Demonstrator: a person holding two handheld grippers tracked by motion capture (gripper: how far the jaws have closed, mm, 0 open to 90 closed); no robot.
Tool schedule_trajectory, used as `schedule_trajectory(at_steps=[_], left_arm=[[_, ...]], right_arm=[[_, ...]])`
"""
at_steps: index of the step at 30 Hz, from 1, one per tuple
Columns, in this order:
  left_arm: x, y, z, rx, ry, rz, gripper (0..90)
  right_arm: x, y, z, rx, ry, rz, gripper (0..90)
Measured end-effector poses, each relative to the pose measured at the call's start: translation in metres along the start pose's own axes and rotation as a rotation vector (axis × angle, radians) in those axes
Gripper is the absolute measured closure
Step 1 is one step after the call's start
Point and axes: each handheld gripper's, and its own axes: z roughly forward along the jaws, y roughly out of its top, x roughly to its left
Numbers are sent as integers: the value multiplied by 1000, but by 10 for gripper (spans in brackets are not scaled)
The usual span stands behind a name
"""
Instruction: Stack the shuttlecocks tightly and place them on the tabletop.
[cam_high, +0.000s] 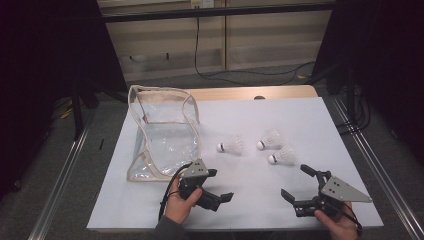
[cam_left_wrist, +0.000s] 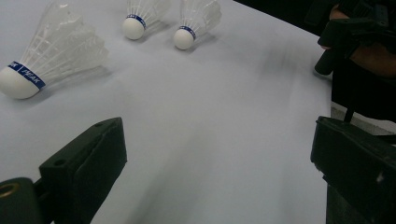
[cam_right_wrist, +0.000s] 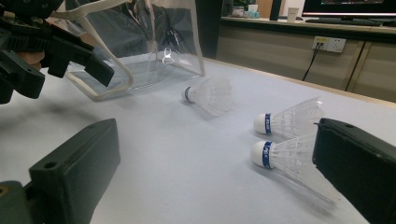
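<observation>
Both grippers, left (cam_high: 220, 185) and right (cam_high: 296, 182), are held spread and empty near three shuttlecocks (cam_high: 231, 145), likely meant for the clear bag (cam_high: 162, 131)

We hold our left black two-jaw gripper (cam_high: 219, 185) at the lower middle of the high view, jaws spread wide and pointing right; our left hand (cam_high: 181, 202) wraps its grip from below. Our right black two-jaw gripper (cam_high: 296, 183) sits at the lower right, jaws wide apart and pointing up-left, our right hand (cam_high: 340, 224) gripping it at the frame's bottom edge.
</observation>
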Motion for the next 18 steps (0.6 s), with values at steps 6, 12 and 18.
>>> schedule_trajectory(at_steps=[6, 12, 18], left_arm=[[-1, -2, -3, 7, -3, 3, 35], [-2, -5, -5, 11, -3, 2, 36], [-2, -8, -8, 15, -8, 8, 38]], right_arm=[[0, 0, 0, 1, -1, -2, 4], [1, 0, 1, 3, -2, -1, 4], [1, 0, 1, 3, -3, 0, 4]])
